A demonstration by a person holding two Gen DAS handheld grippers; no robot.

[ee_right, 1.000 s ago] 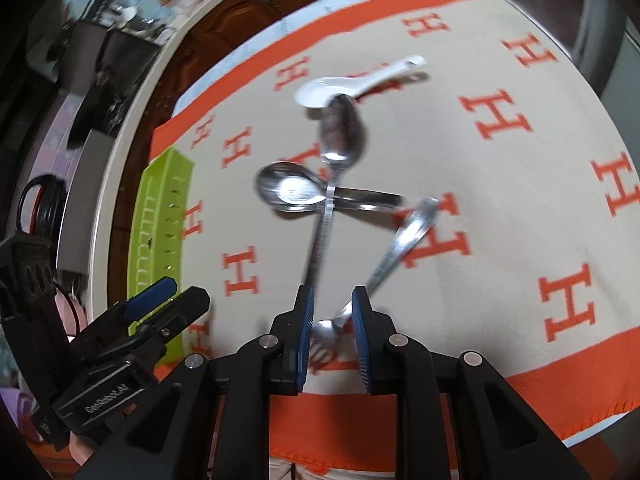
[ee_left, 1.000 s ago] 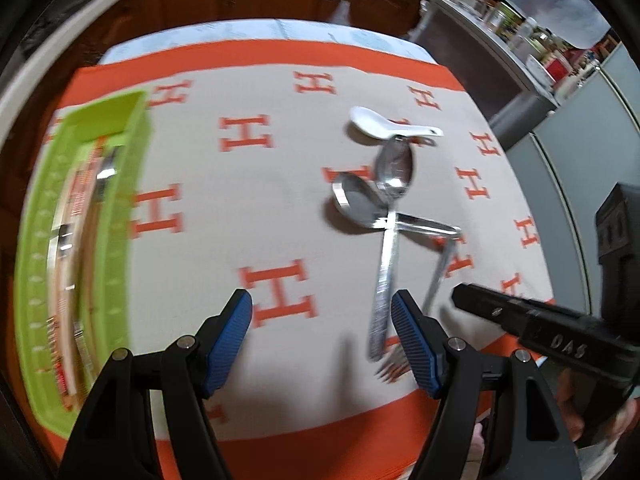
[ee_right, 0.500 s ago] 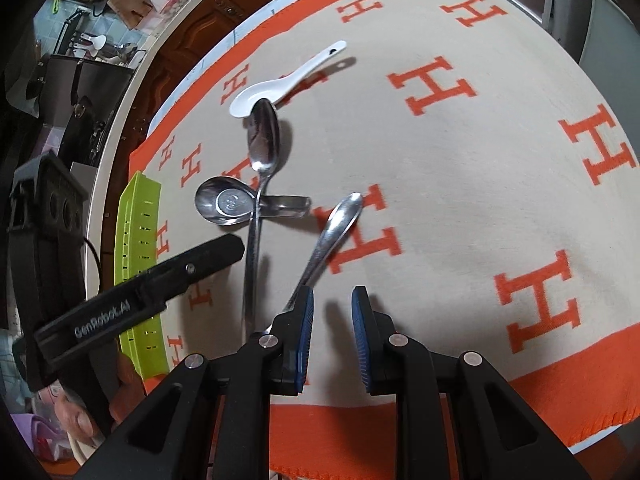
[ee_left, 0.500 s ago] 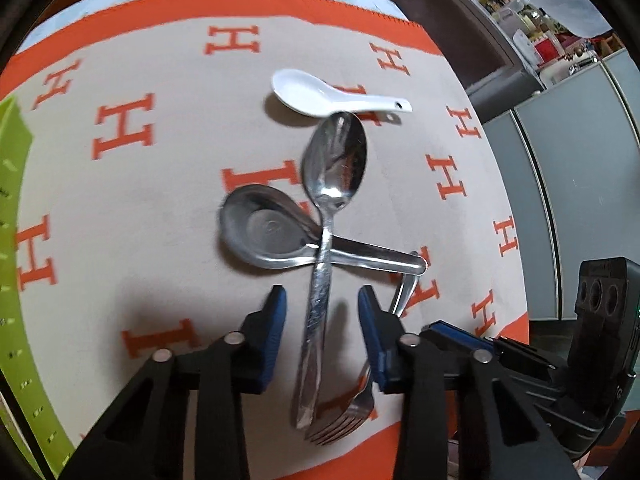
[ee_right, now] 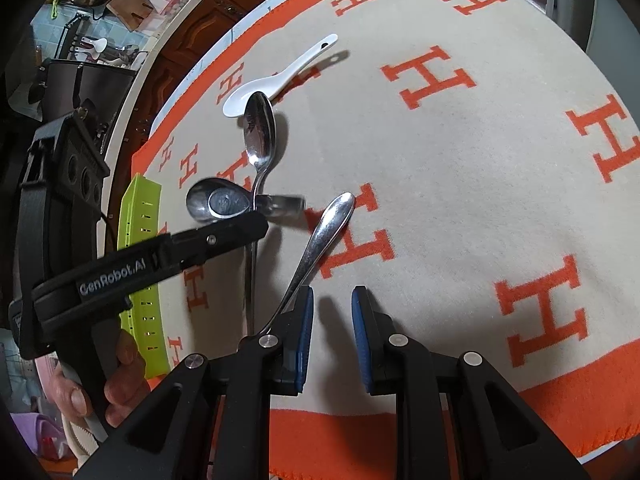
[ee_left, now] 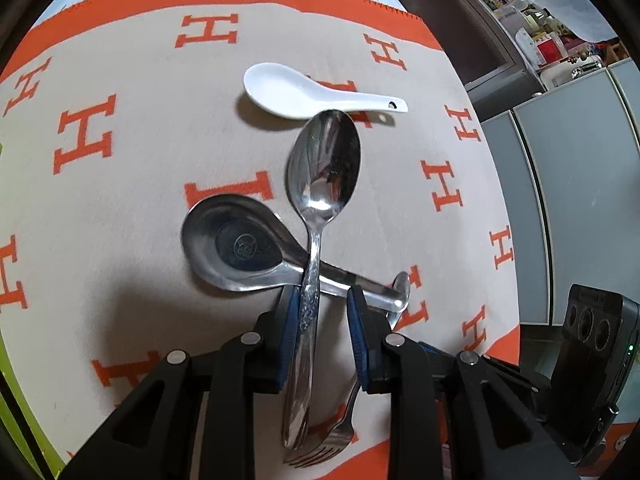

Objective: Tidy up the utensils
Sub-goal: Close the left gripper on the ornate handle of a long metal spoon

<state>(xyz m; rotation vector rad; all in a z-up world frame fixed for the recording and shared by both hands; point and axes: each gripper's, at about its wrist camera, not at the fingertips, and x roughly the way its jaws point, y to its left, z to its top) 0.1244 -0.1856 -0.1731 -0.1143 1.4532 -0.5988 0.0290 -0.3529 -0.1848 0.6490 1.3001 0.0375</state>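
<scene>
Nearest, the left gripper (ee_left: 323,312) is closing, the long steel spoon's (ee_left: 316,216) handle against its left pad with a gap still on the other side. Beside it the right gripper (ee_right: 333,320) hangs narrowly parted and empty, the fork (ee_right: 316,240) just left of it. Beyond, the short steel spoon (ee_left: 244,244) lies under the long one, then the white ceramic spoon (ee_left: 296,92). A green tray (ee_right: 142,248) sits at the cloth's (ee_right: 460,184) left edge.

Black gripper (ee_left: 320,336) frames, blue-padded fingers (ee_right: 305,336), silver screws, white "GenRobot.AI" lettering
</scene>
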